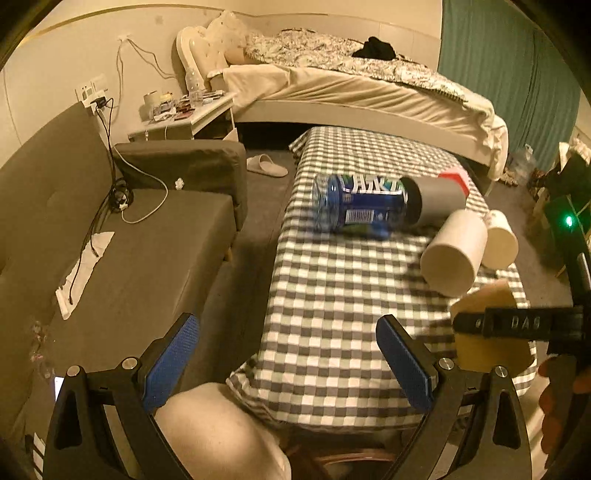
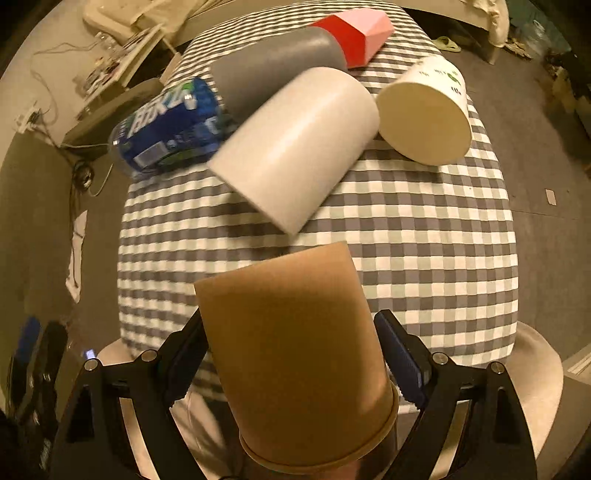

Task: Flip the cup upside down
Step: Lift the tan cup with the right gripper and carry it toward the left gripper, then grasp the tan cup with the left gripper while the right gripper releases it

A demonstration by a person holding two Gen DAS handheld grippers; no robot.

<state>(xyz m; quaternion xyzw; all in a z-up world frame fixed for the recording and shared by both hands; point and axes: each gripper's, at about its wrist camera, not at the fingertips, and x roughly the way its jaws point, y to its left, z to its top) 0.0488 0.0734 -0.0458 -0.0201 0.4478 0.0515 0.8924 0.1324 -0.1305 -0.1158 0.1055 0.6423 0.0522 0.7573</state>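
The right gripper (image 2: 291, 373) clamps its fingers on a brown paper cup (image 2: 295, 354) above the checked tabletop (image 2: 424, 258); the left gripper (image 1: 288, 354) gapes wide, empty.

Ahead of the right jaws a white cup (image 2: 295, 151) lies on its side on the checked cloth (image 2: 424, 236). Beyond it, left, lies a blue bottle (image 2: 166, 125); behind it a grey cylinder (image 2: 273, 70) and a red-and-pink carton (image 2: 351, 35); right, a paper cup (image 2: 424, 114). Left of the left jaws stands a grey sofa (image 1: 140, 251).
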